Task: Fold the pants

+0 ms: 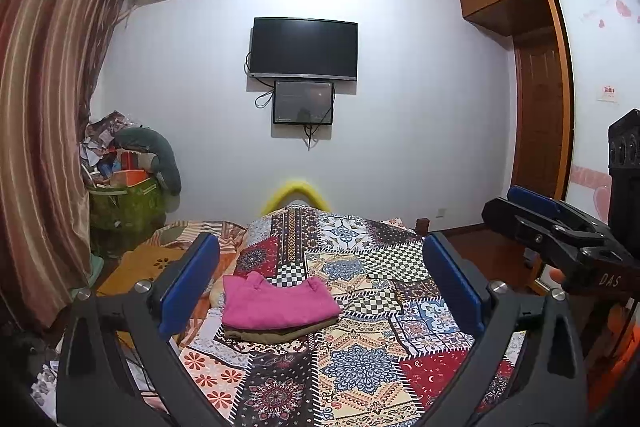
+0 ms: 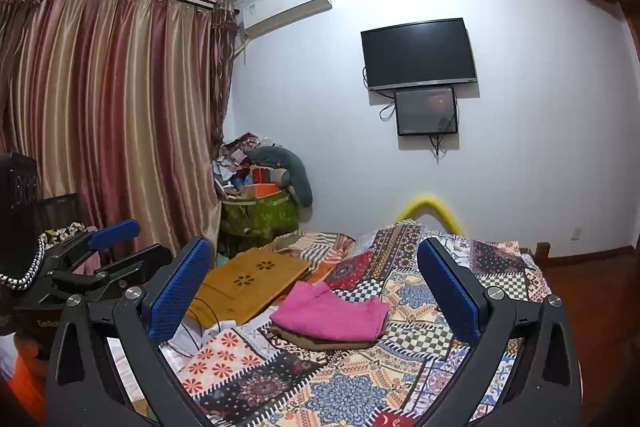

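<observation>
Left wrist view: the left gripper [image 1: 320, 283] is held above the patchwork-patterned bed cover [image 1: 360, 359] with its blue-padded jaws spread wide and nothing between them. The folded pink fabric pants [image 1: 278, 305] lie flat on a folded olive-brown garment [image 1: 280, 333], ahead of the gripper and nearer its left pad. The long axis of the pants runs across the line of the fingers. The right gripper [image 1: 532, 207] shows at the right edge, well apart from the pants; whether it is spread or closed cannot be told here.

Right wrist view: the right gripper [image 2: 316, 287] also stands wide apart and empty. The pants [image 2: 332, 315] lie ahead, roughly centred between its pads, just right of the yellow wooden lap board [image 2: 248, 283]. Neither gripper touches the pants; by judgement the stack looks already folded.
</observation>
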